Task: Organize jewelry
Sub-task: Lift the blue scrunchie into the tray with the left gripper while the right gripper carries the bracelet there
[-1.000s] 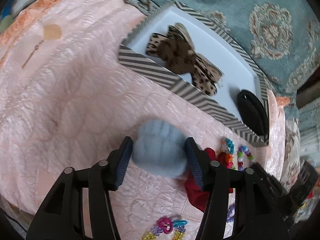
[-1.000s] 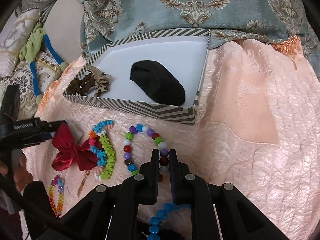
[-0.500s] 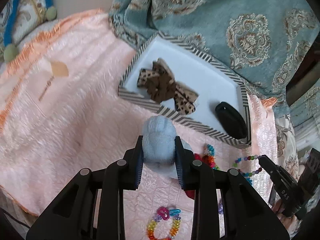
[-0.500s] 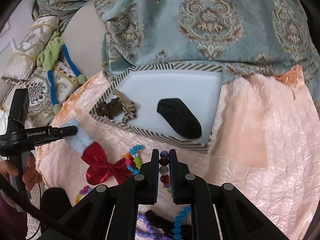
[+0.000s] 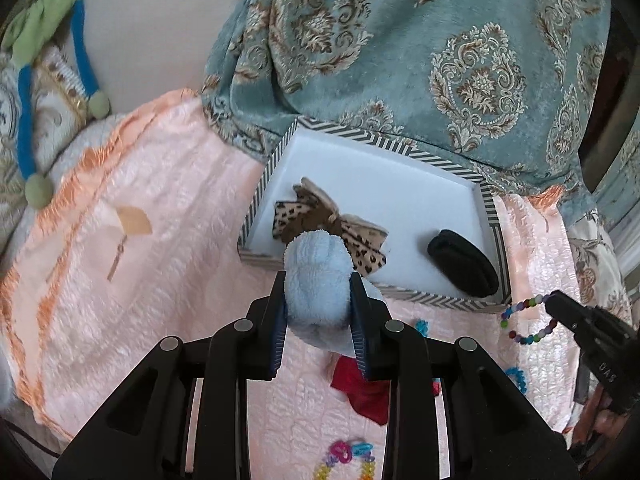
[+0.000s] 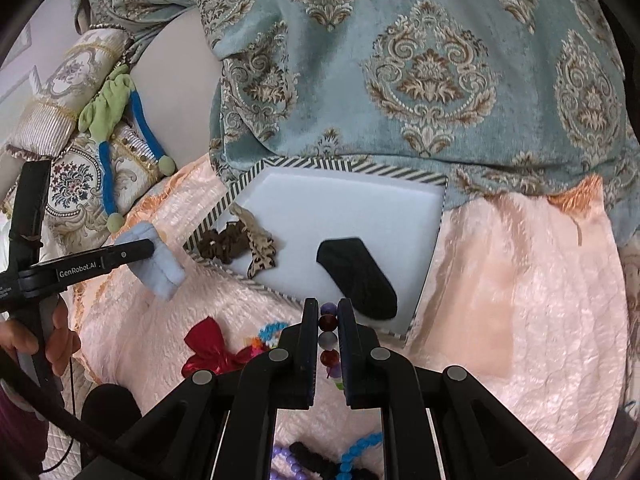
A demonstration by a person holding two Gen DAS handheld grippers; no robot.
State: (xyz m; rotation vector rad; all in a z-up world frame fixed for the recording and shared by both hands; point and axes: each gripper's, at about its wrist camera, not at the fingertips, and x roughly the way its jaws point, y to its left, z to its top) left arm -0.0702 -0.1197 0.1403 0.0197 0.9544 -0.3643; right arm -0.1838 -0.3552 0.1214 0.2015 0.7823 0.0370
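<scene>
Blue fluffy scrunchie (image 5: pixel 316 280) is clamped in the left gripper (image 5: pixel 318 308), raised beside the striped box (image 5: pixel 486 204); only the right wrist view shows the right gripper (image 6: pixel 329 336) pinching a bead bracelet (image 6: pixel 328 338).

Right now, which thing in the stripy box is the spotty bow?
Find the striped-edged box with the white floor, lying on the pink quilt. The leopard-print bow lies at its left end. Its neighbour, the black scrunchie, is plain; only the bow has brown spots.
</scene>
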